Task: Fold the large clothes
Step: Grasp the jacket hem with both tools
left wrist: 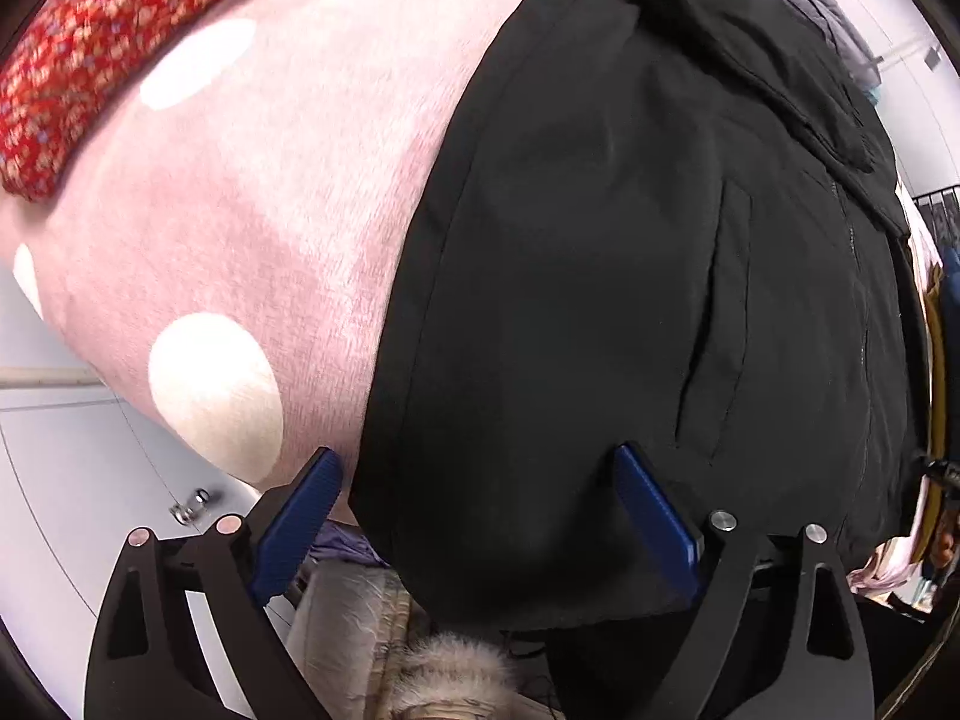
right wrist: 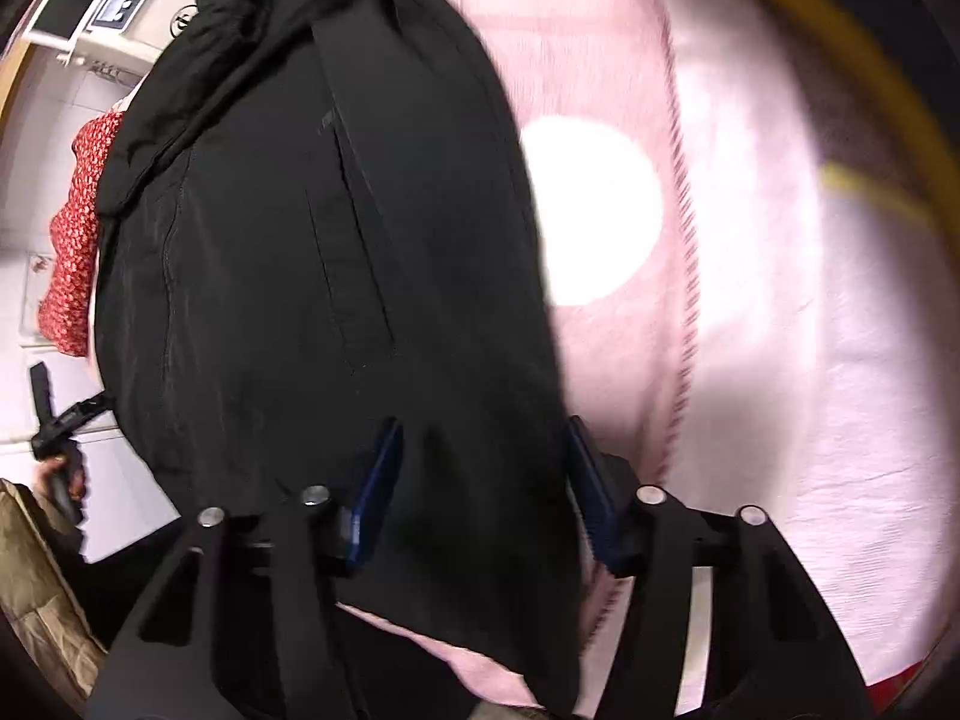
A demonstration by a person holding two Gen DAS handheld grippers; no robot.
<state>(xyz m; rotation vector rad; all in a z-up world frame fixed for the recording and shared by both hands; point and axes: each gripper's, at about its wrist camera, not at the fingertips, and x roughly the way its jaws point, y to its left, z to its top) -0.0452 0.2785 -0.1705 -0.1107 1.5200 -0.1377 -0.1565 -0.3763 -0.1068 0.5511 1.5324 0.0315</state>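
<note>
A black jacket lies spread on a pink blanket with white dots. In the left wrist view my left gripper hangs open and wide over the jacket's lower hem, its blue pads straddling the corner without touching the cloth. In the right wrist view the jacket fills the left half. My right gripper stands half closed over the jacket's edge. Black fabric lies between its fingers and puckers beside the left pad, with a clear gap still between the pads. The other gripper shows at the far left, in a hand.
A red floral cloth lies along the blanket's far side, the same floral cloth showing beyond the jacket. A fur-trimmed garment sits below the hem. A brown paper bag stands at the lower left, a yellow-rimmed object at the upper right.
</note>
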